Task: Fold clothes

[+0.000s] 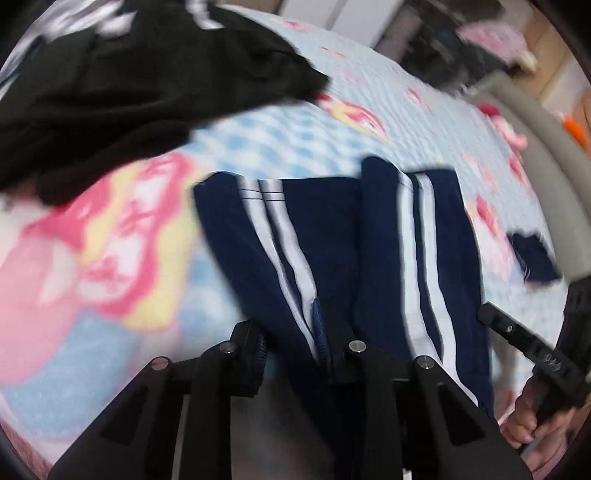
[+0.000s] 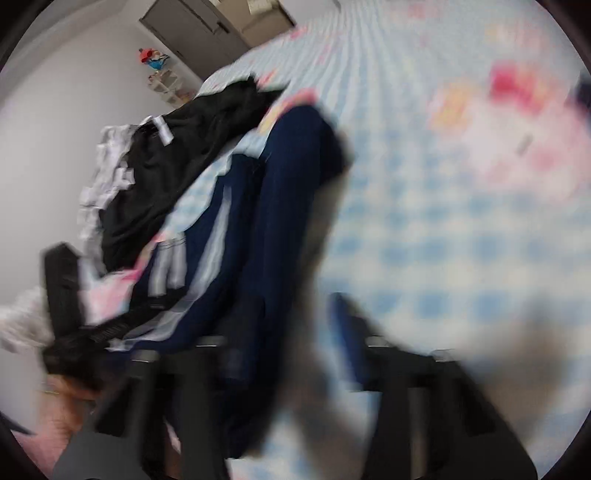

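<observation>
navy track pants (image 1: 332,236) with 2 white stripes per leg lying on the bed (image 1: 110,332), legs running straight away from left tool (image 1: 306,343), part-open around the cloth; right tool (image 2: 288,354) too blurred to judge.

A bed (image 1: 280,140) fills both views, covered by a pale blue checked sheet (image 2: 443,236) printed with pink and yellow cartoon figures (image 1: 110,236). A grey padded edge (image 1: 546,155) runs along the bed's right side in the left wrist view, with something orange (image 1: 576,129) beyond it. In the right wrist view, a white wall (image 2: 55,129), a grey cabinet (image 2: 192,26) and a small red and blue figure (image 2: 153,59) on a white shelf (image 2: 170,86) show, blurred.
</observation>
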`<state>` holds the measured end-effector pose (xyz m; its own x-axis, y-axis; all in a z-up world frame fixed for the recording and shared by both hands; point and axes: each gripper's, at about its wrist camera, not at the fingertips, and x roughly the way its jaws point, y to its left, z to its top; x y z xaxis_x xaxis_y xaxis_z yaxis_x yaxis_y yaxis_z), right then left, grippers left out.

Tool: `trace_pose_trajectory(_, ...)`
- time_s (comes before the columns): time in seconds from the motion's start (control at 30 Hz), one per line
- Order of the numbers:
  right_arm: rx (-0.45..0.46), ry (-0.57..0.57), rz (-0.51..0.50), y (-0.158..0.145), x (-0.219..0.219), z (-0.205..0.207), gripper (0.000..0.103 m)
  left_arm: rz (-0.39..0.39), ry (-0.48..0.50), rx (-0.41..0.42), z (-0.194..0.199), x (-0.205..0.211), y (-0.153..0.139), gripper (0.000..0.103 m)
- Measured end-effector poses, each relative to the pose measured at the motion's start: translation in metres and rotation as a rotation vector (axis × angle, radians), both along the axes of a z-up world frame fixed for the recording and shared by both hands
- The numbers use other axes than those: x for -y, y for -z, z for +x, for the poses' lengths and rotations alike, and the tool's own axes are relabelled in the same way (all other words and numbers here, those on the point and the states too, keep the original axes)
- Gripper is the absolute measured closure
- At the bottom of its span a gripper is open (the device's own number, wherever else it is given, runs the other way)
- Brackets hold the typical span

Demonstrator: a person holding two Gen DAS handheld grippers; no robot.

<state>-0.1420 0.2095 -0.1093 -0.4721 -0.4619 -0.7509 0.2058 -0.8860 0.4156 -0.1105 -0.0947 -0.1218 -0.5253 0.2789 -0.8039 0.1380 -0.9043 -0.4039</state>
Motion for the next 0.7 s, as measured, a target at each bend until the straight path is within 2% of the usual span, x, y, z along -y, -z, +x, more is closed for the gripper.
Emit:
trace_pose_trajectory(0.03, -0.003, 0.018, 0.013, -0.002, -0.007, 0.001, 0.068, 0.04, -0.01, -0.003, 0.004, 0.006, 0.0, 0.078)
trace_pose_trajectory(0.1, 0.039, 0.028, -0.046, 0.0, -0.025, -0.001, 0.066, 0.067, -0.014, -0.029, 0.011, 0.013, -0.004, 0.077)
trace_pose_trajectory(0.13, 0.048, 0.027, -0.08, 0.0, -0.03, -0.001, 0.063, 0.083, -0.015, -0.045, 0.012, 0.016, -0.007, 0.073)
trace_pose_trajectory(0.23, 0.071, 0.014, -0.191, 0.0, -0.041, -0.003, 0.044, 0.148, -0.007, -0.059, 0.007, 0.02, -0.006, 0.057)
trace_pose_trajectory(0.33, 0.114, -0.012, -0.307, 0.007, -0.034, -0.009, 0.041, 0.219, 0.004, -0.062, -0.001, 0.023, -0.002, 0.057)
trace_pose_trajectory(0.57, 0.145, -0.086, -0.241, 0.015, 0.022, -0.043, 0.029, 0.208, -0.037, 0.007, -0.014, 0.023, 0.011, 0.057)
trace_pose_trajectory(0.63, 0.146, -0.118, -0.223, 0.019, 0.037, -0.057, 0.029, 0.188, -0.009, 0.002, -0.018, 0.017, 0.009, 0.06)
trace_pose_trajectory(0.67, 0.154, -0.141, -0.201, 0.024, 0.046, -0.064, 0.038, 0.177, 0.012, -0.006, -0.019, 0.013, 0.007, 0.066)
trace_pose_trajectory(0.7, 0.162, -0.164, -0.18, 0.028, 0.056, -0.07, 0.053, 0.173, 0.038, -0.019, -0.021, 0.01, 0.005, 0.073)
